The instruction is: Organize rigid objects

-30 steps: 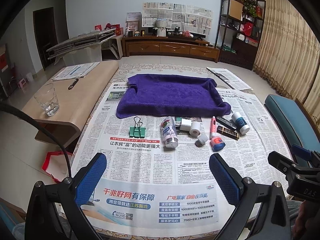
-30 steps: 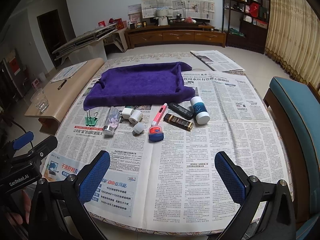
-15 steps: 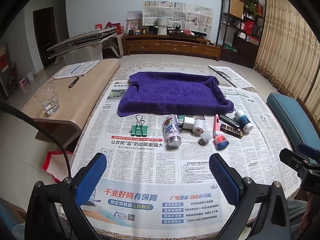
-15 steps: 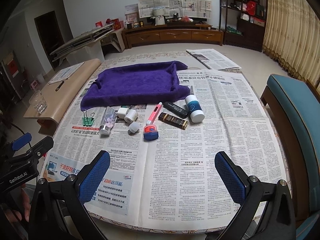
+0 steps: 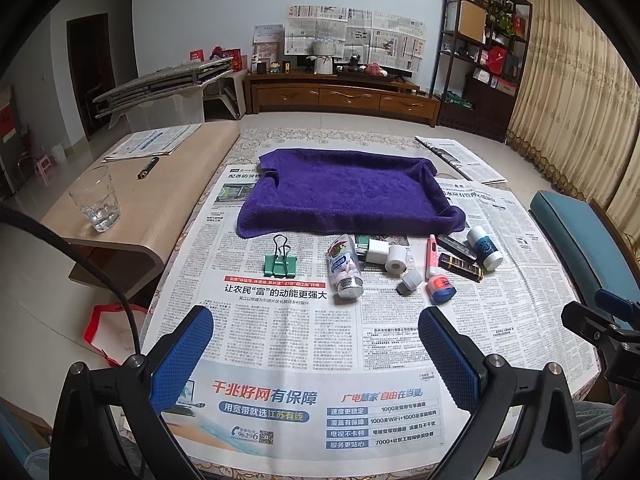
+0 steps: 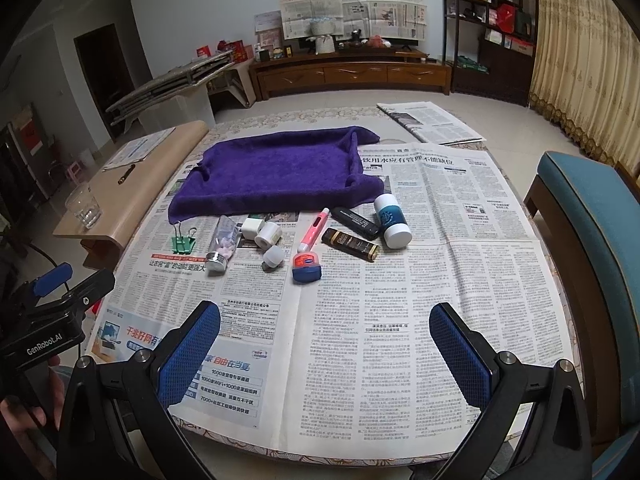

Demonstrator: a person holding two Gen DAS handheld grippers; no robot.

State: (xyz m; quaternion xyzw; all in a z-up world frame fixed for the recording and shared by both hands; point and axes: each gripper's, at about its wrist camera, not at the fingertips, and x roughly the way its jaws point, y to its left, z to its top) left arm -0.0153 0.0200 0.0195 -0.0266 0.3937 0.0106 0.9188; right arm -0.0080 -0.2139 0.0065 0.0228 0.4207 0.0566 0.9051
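Both tools, left (image 5: pixel 316 344) and right (image 6: pixel 325 340), hang spread; only the right view shows a hand (image 6: pixel 24 412) at 8 o'clock, fuzzy purple towel (image 6: pixel 276 172) ahead.

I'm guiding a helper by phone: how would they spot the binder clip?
Find the purple towel spread on the newspaper-covered table. A row of small items lies along its near edge; the green binder clip sits alone at the row's left end, the only green one, with black wire handles.

right gripper (image 6: pixel 324 354): fingers apart, empty | purple towel (image 6: pixel 276 172) on newspaper (image 6: pixel 440 280) | small items just beside towel
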